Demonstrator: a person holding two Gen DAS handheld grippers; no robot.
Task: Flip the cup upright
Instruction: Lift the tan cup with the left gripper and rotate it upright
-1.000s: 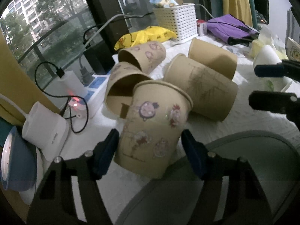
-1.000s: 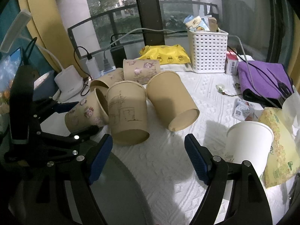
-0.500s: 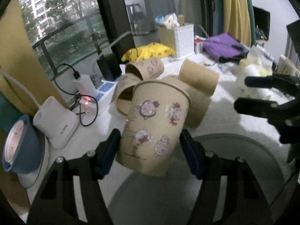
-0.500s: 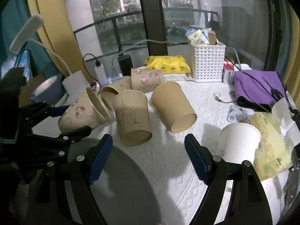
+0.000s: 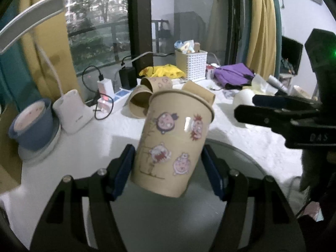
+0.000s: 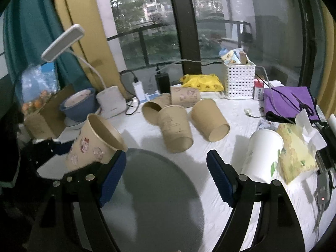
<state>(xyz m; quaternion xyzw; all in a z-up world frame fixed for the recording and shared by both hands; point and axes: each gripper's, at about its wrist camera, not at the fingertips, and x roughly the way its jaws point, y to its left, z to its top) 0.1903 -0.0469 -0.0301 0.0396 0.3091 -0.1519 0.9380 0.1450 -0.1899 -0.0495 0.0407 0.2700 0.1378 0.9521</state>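
My left gripper is shut on a brown paper cup with cartoon stickers. It holds the cup in the air above a round grey mat, mouth up and tilted. In the right wrist view the same cup leans with its mouth up and to the right, at the left. My right gripper is open and empty above the grey mat. Several other brown cups lie on their sides further back on the white table.
A white paper cup stands upright at the right, next to a yellow packet. A white basket, purple cloth, power strip with cables, desk lamp and blue bowl line the back and left.
My left gripper has lifted the sticker cup off the table and away from the pile, turning it mouth up. My right gripper has risen a little and stayed open.
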